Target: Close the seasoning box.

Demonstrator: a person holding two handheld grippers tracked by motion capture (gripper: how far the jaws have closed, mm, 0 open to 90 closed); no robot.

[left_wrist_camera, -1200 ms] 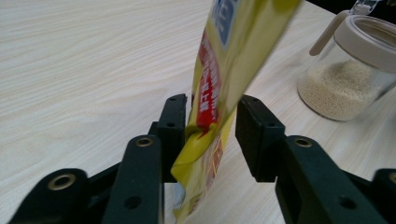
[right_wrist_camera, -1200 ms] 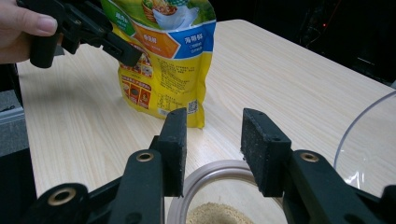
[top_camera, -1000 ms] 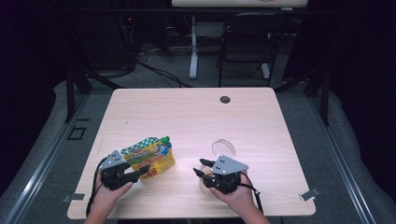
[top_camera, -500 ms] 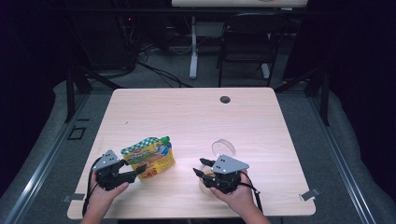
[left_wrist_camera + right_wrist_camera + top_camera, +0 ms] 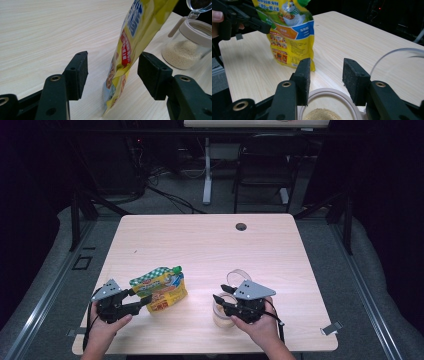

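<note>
Yellow printed plastic pouch (image 5: 161, 289) stands near the front left of the pale wooden table (image 5: 200, 245), between the released jaws of the left gripper (image 5: 142, 301).

Those jaws have just been opening; gaps show on both sides of the pouch, whose top is cut off in the left gripper view. The right gripper (image 5: 218, 300) hovers with jaws apart over the clear glass jar of beige grains (image 5: 185, 47), its rim partly hidden behind them and its hinged lid cut off.

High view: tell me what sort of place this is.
Probably a lab or workshop: a bare wooden table on grey floor matting, with cables and a folding chair in the dark behind.
</note>
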